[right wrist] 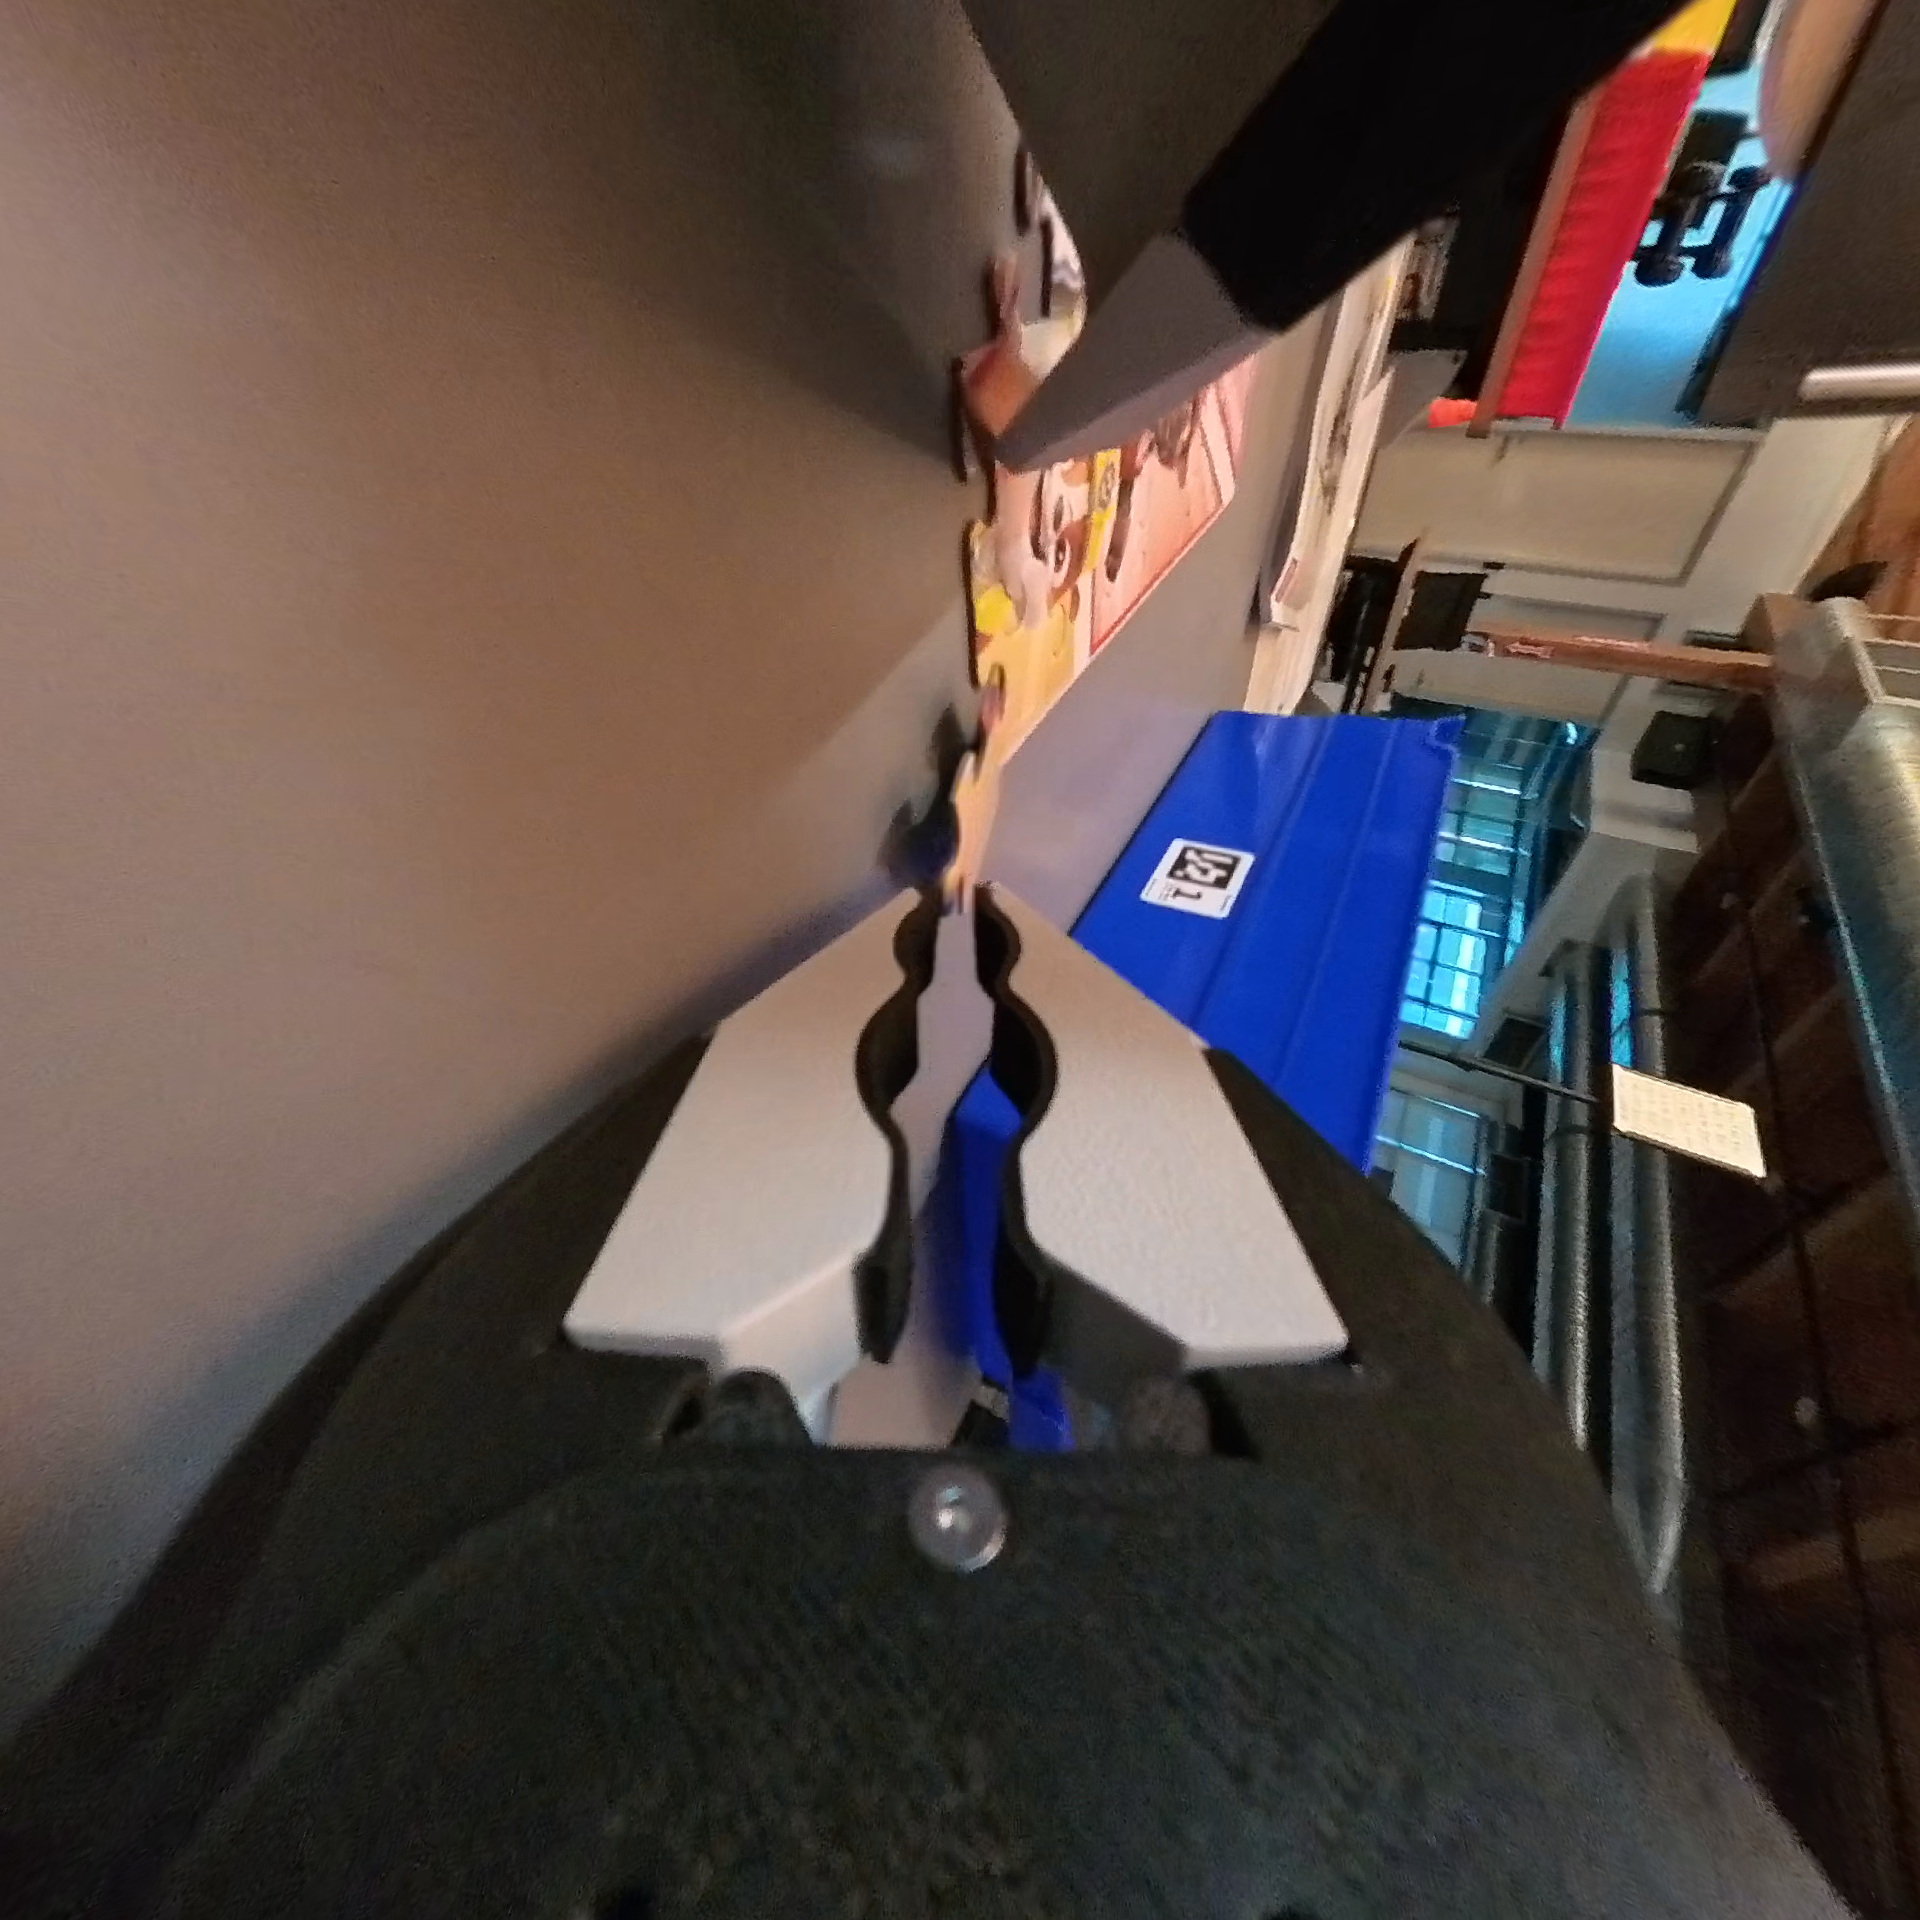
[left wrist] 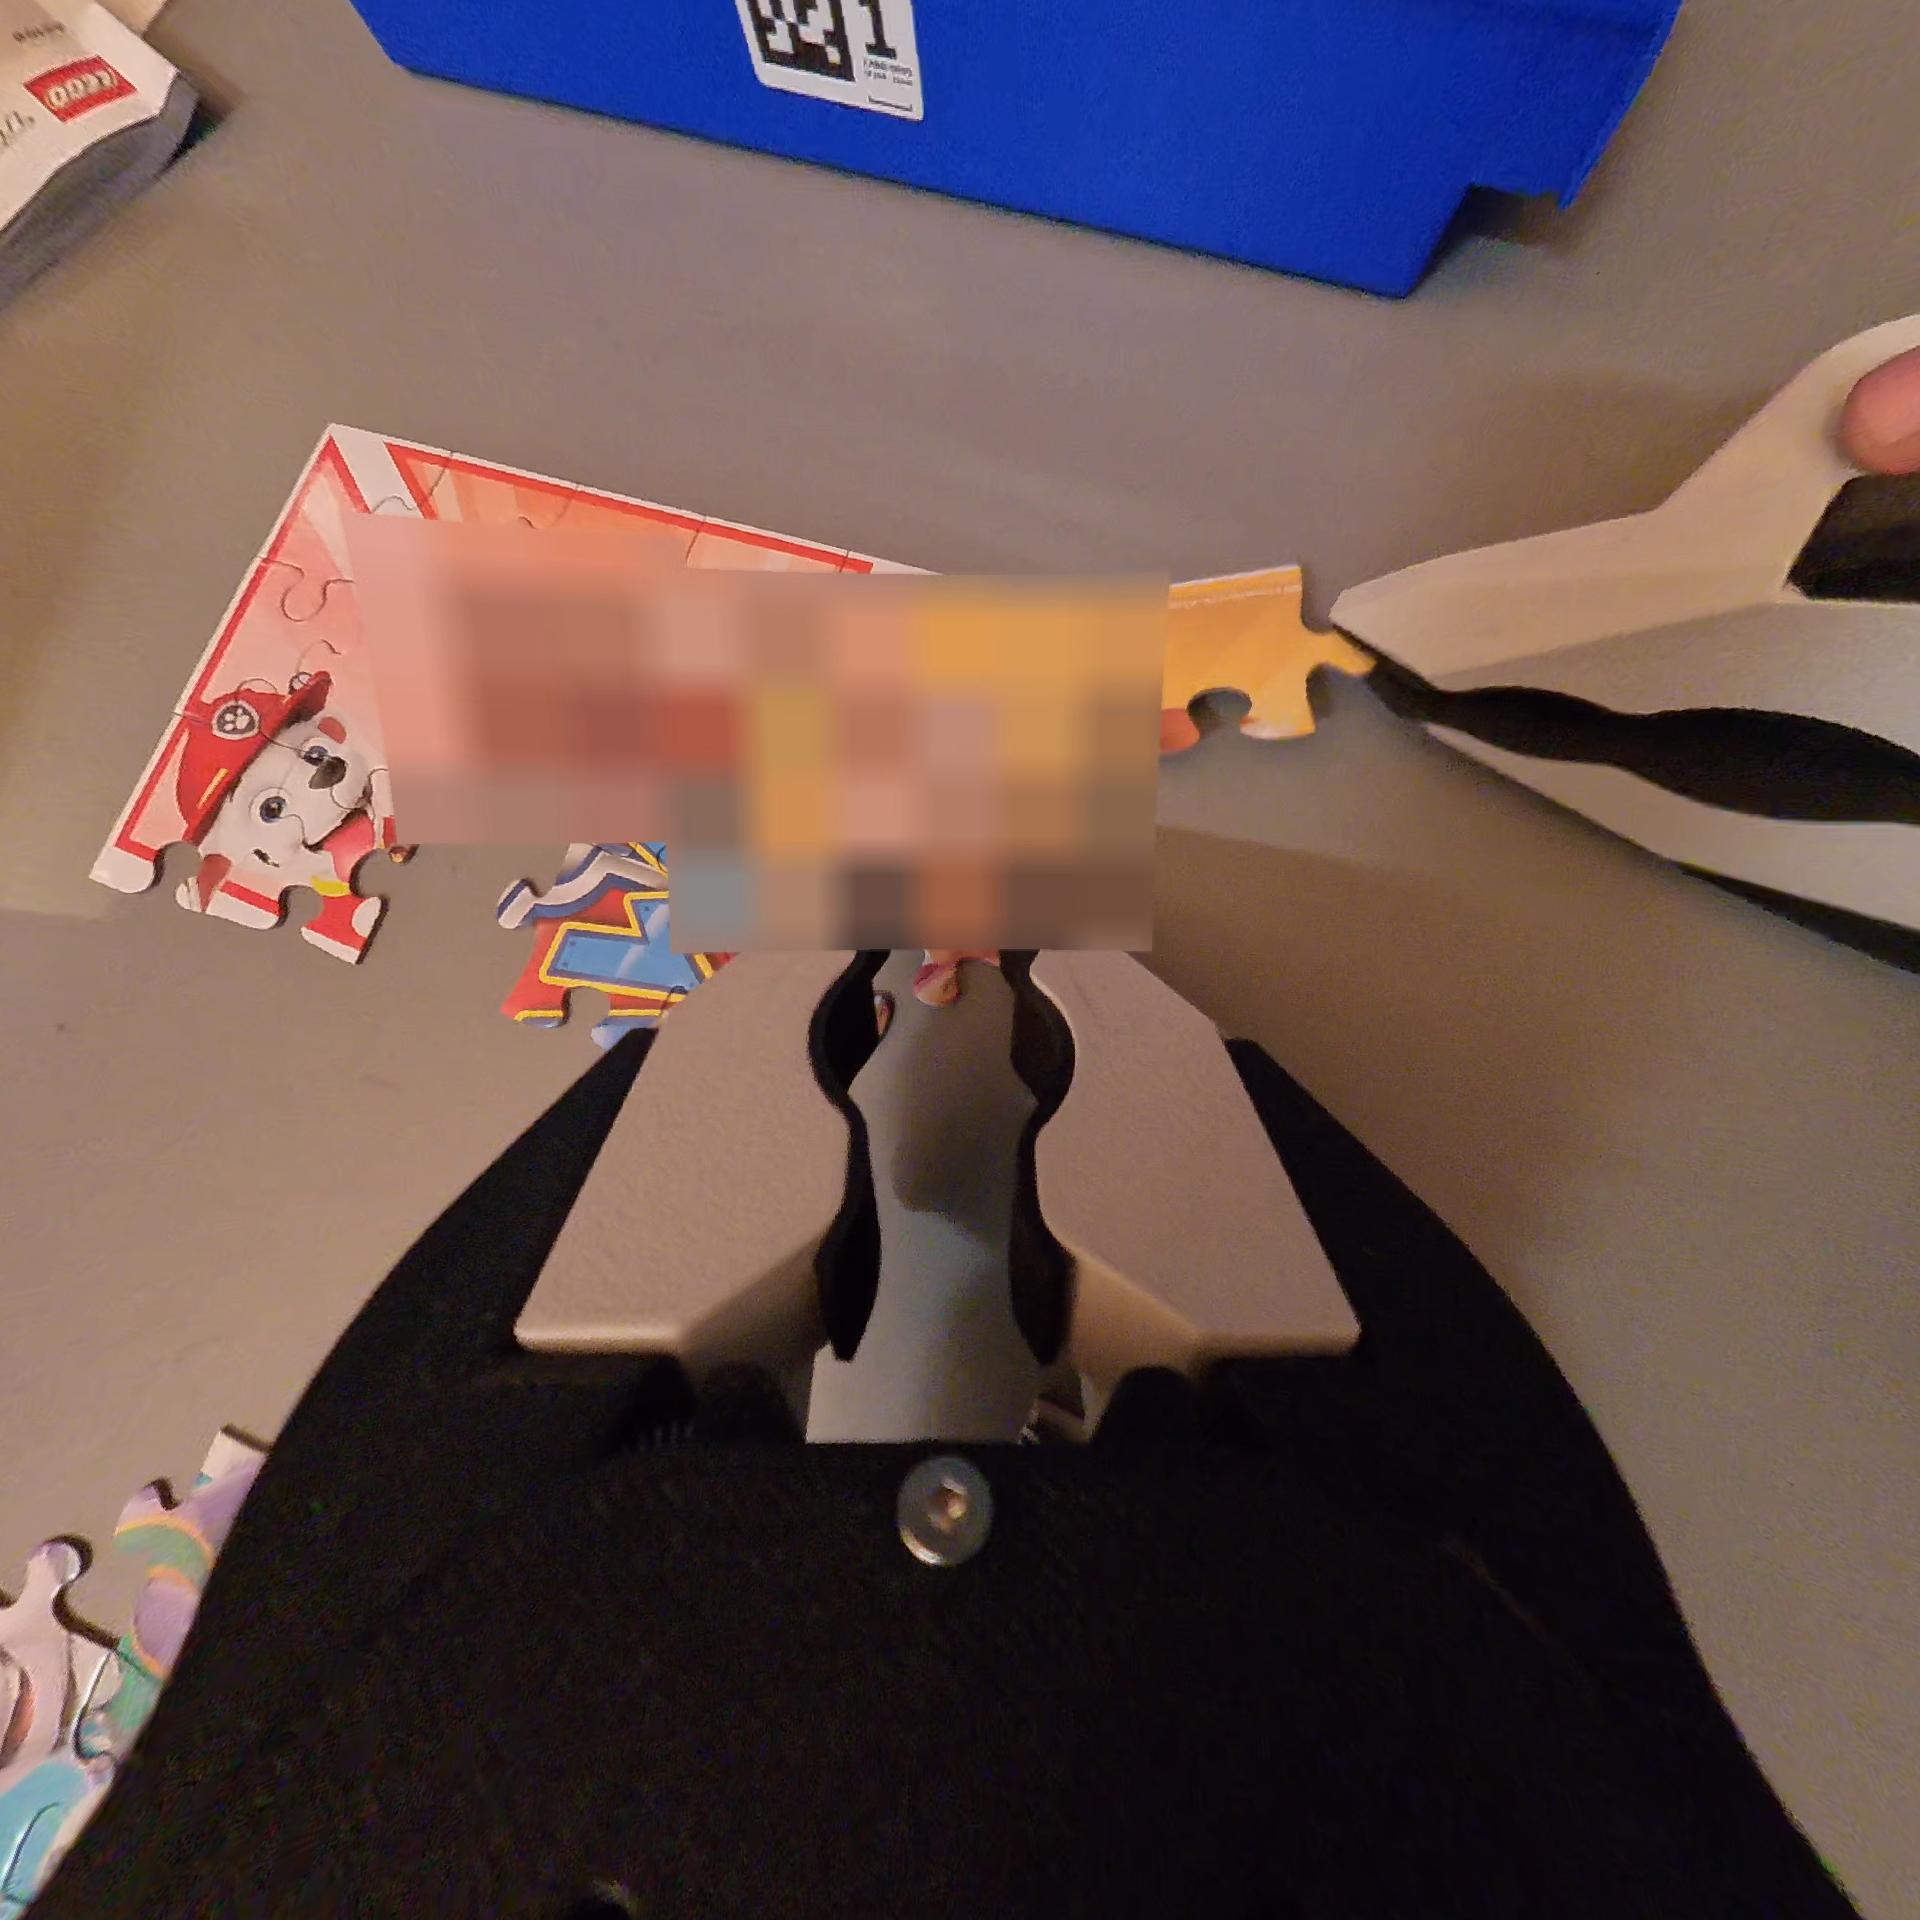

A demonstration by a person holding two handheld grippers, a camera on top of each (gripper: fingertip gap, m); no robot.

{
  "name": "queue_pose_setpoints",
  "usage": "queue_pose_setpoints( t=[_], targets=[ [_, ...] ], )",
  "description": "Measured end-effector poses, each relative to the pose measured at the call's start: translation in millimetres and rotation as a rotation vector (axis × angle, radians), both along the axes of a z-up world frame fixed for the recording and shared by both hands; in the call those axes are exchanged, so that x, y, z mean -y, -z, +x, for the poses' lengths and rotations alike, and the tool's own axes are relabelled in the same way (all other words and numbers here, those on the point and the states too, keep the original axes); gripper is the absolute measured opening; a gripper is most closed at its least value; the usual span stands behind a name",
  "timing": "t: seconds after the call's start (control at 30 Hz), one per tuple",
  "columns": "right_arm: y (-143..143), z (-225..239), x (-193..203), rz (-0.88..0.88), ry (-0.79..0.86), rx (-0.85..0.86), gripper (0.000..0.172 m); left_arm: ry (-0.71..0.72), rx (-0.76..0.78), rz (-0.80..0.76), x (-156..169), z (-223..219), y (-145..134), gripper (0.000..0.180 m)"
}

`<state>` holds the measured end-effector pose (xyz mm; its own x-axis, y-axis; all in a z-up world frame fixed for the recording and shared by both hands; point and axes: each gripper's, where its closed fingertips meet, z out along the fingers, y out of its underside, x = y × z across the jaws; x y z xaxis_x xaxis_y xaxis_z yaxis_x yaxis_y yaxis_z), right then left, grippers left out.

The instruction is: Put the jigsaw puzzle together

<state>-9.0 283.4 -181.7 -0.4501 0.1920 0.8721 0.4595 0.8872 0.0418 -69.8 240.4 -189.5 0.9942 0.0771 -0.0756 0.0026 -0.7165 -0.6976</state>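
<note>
Left wrist view, from the left edge: what lies there?

At the bottom corner, a cluster of pastel pieces (left wrist: 62, 1662) lies on the grey table (left wrist: 312, 1195), apart from everything else. A white packet (left wrist: 73, 114) sits in the top corner. Next comes the joined section (left wrist: 301, 644) of the jigsaw, with a red border along its top and left edges and knobs free along its lower edge.

So only part of the picture is put together?

Yes, the top-left corner and a run along the top. Just below it a loose blue-and-red piece (left wrist: 592, 935) lies unattached. The middle of the jigsaw is under a blur patch, so I cannot tell how far it is filled.

And the left gripper (left wrist: 943, 961)?

Its jaws stand a little apart. A pink knob (left wrist: 938, 979) of a piece stands between them, with table showing on either side. The very tips go under the blur, so I cannot tell whether they pinch anything.

Further right?

A blue bin (left wrist: 1039, 156) stands beyond the jigsaw. At the jigsaw's right end is an orange piece (left wrist: 1236, 644), and the right gripper (left wrist: 1351, 646) is closed on its outer knob.

Does the right wrist view agree?

It does. The fingertips (right wrist: 992, 902) nip that thin edge, which casts a shadow on the table as if slightly raised. Whether the piece is locked to its neighbours is hidden.
</note>
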Motion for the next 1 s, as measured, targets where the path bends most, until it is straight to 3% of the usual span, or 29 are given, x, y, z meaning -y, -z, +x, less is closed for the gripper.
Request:
queue_pose_setpoints(
  t=[0.33,0.53,0.7,0.87,1.0],
  targets=[
    [-1,0,9,-0.337,0.039,-0.014,0.024,0.002,0.009,0.003,0,1,0,0.017],
    [-13,7,36,-0.961,0.103,0.011,0.039,0.005,0.039,0.02,1,3,-2,0.017],
    [-5,5,3,-1.009,0.248,-0.04,0.042,0.006,0.069,0.031,1,4,-3,0.016],
    [3,-11,16,-1.21,0.285,-0.054,0.059,0.011,0.065,0.015,1,5,1,0.016],
    [9,-15,14,-1.266,0.327,-0.034,0.052,0.01,0.071,0.02,2,5,0,0.016]
  ],
)
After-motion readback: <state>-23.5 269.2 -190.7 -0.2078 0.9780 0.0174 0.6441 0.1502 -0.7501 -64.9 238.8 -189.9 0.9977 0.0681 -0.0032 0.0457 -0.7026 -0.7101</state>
